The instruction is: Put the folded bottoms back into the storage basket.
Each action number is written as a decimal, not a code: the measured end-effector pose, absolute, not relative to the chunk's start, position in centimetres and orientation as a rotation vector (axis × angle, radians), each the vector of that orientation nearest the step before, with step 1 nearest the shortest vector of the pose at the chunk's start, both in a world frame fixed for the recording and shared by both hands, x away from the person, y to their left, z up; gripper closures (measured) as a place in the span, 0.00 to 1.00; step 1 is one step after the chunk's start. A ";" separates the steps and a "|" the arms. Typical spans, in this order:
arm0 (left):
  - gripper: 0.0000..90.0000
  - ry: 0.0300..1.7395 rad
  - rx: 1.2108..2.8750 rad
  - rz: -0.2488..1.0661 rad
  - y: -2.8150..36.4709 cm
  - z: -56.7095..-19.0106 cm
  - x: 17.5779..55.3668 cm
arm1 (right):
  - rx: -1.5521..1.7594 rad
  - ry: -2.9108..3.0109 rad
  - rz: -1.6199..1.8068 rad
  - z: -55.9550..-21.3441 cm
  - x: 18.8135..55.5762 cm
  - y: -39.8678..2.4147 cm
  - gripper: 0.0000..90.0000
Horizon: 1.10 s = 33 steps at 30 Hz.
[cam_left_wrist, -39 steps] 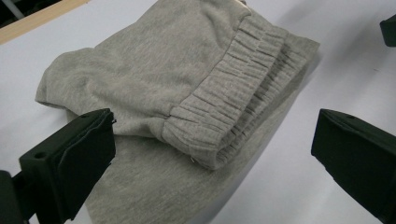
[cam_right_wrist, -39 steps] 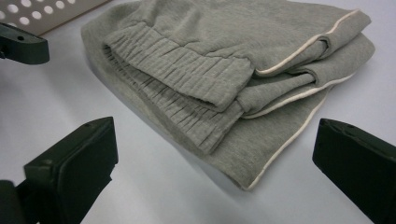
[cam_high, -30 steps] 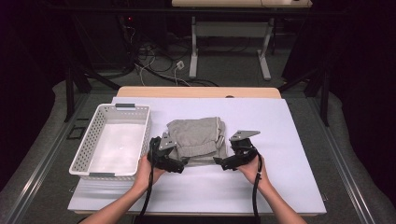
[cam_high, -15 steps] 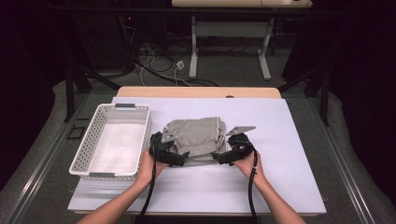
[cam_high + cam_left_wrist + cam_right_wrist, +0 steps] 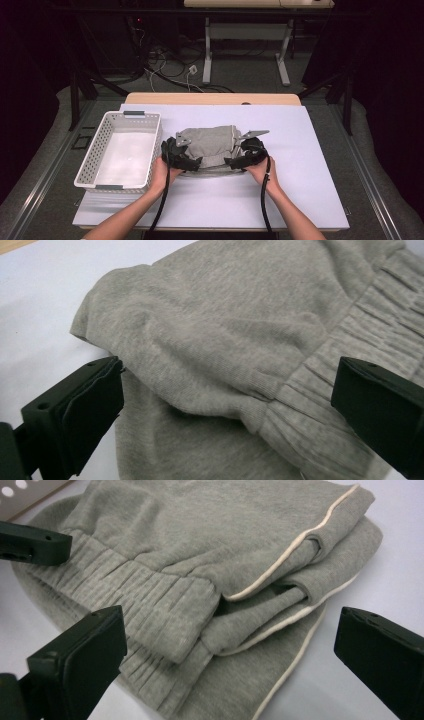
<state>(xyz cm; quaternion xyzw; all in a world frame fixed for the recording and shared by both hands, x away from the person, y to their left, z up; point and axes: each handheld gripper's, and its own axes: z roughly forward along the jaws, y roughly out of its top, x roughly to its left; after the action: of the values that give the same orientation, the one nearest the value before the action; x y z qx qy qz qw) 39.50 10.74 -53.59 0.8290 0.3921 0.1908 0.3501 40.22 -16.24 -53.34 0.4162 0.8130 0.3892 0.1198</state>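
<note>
Both hand-held grippers point(image 5: 192, 161) point(image 5: 232, 161) astride garment point(image 5: 212, 142) edges

left tool point(image 5: 192, 161) at garment's point(image 5: 212, 142) left edge | right tool point(image 5: 234, 162) at its right | basket point(image 5: 92, 165) left

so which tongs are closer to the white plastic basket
Left. The left tongs sit at the folded grey fabric garment's left edge, right beside the white perforated plastic basket; the right tongs are at the garment's far side.
</note>
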 end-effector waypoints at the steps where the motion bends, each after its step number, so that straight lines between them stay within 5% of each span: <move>1: 0.01 1.020 2.146 0.492 10.7 -53.6 39.7 | 1.216 2.376 1.137 -53.3 40.2 -16.2 0.00; 20: 0.03 1.128 2.130 0.483 9.9 -54.2 42.9 | 1.339 2.302 1.130 -53.8 43.0 -16.5 0.09; 33: 0.13 1.191 2.170 0.415 9.8 -55.6 43.6 | 1.416 2.257 1.150 -54.6 43.9 -16.6 0.19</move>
<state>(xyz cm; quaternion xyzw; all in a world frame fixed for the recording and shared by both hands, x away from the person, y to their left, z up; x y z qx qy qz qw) 43.61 9.79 -55.63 0.8219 0.4510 0.1571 0.3106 43.91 -16.56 -54.56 0.4844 0.7722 0.3934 0.1195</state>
